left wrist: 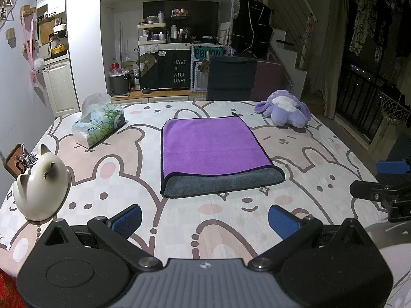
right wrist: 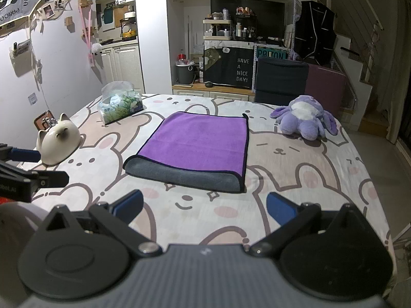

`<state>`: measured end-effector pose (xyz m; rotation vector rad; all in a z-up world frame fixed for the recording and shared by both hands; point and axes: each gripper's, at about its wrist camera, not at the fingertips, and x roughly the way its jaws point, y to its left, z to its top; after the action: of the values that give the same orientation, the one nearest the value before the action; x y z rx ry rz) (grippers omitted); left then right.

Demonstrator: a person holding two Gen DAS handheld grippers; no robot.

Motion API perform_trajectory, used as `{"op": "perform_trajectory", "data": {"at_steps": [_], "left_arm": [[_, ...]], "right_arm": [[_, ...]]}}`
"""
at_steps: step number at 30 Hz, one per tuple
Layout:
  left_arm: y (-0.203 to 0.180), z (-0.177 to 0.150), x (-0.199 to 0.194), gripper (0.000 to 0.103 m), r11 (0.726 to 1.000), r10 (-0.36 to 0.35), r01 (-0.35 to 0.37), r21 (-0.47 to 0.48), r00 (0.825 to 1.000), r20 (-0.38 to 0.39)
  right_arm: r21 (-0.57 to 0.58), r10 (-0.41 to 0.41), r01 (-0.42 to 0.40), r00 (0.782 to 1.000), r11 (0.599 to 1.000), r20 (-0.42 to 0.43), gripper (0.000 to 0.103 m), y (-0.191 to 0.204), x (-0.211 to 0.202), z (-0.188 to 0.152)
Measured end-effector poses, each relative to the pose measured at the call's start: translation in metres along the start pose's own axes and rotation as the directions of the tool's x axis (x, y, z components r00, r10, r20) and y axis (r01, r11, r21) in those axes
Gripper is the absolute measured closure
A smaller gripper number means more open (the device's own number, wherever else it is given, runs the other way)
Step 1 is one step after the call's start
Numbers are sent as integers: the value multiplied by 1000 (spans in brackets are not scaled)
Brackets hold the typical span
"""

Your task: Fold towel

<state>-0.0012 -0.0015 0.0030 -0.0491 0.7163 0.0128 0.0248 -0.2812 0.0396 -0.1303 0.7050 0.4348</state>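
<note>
Towel (left wrist: 213, 151) is seen from the left wrist view lying flat at the middle of the surface (left wrist: 231, 220), already doubled once: a purple upper layer, edged in dark binding, stops short of the near end, where a strip of grey plush underside is rolled into a soft rounded fold. One fold is judged done, and a second fold is judged to be the step in hand. The left gripper (left wrist: 205, 222) is held back from the towel, its jaws spread wide with blue ribbed pads and nothing between them. A glossy ceramic cat (left wrist: 41, 190), a crinkled tissue pack (left wrist: 99, 124) and a fuzzy purple plush toy (left wrist: 285, 111) stand well apart from the cloth.

From the right wrist view, the towel (right wrist: 197, 146) is shown near, lying ahead and slightly left of the right gripper (right wrist: 205, 208), whose jaws are likewise wide open and empty. The cloth looks thick and limp. For the next move, each near corner would probably have to be pinched through both layers and carried evenly, so that the edges meet.
</note>
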Motion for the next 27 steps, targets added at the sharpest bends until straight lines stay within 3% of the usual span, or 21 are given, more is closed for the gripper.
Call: {"op": "perform_trajectory", "data": {"at_steps": [27], "left_arm": [[-2, 8, 0, 0, 999, 13, -14, 41, 999, 33]], "right_arm": [[-52, 9, -8, 1000, 999, 27, 0, 4, -4, 2]]}}
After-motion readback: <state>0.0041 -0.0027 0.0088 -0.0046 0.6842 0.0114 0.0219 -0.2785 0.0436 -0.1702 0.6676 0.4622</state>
